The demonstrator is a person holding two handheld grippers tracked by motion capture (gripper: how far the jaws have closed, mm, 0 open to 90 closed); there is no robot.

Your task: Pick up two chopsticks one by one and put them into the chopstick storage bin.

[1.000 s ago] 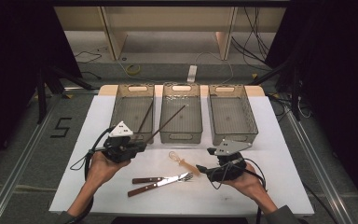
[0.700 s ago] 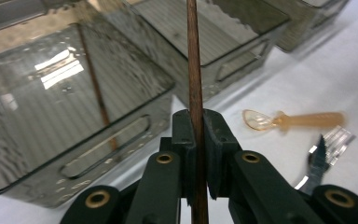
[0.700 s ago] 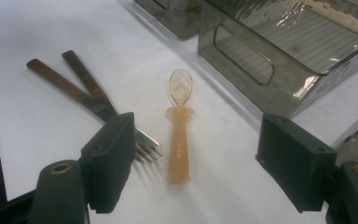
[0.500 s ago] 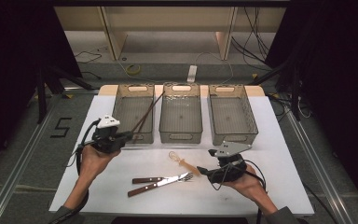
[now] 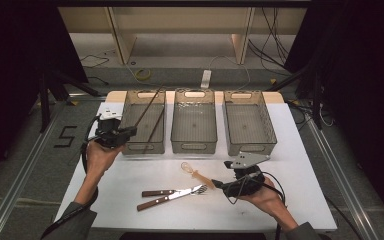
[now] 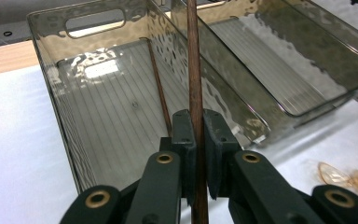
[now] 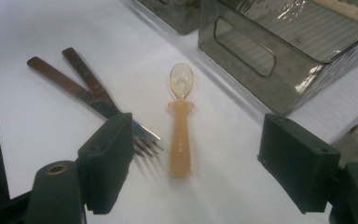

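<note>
My left gripper [image 5: 129, 131] [image 6: 196, 126] is shut on a brown chopstick [image 5: 147, 107] [image 6: 193, 70], held at the front left corner of the left bin [image 5: 130, 107] [image 6: 46, 70]; the stick slants up over that bin. A second chopstick [image 5: 153, 129] [image 6: 158, 88] lies inside it. My right gripper [image 5: 220, 184] [image 7: 200, 149] stands open low over the table, its jaws either side of an orange plastic spoon [image 5: 196, 173] [image 7: 181, 126]. A wooden-handled fork [image 7: 142, 140] and knife [image 5: 162, 198] lie crossed just left of the spoon.
Three smoky clear bins stand in a row at the back; the middle bin [image 5: 177, 117] and the right bin [image 5: 265, 125] hold nothing. White table [image 5: 290, 185] with bare room at front left and right. Cables trail from both grippers.
My left gripper has carried the chopstick left and away from me, from the middle of the table to the left bin. The right gripper has stayed open by the spoon.
</note>
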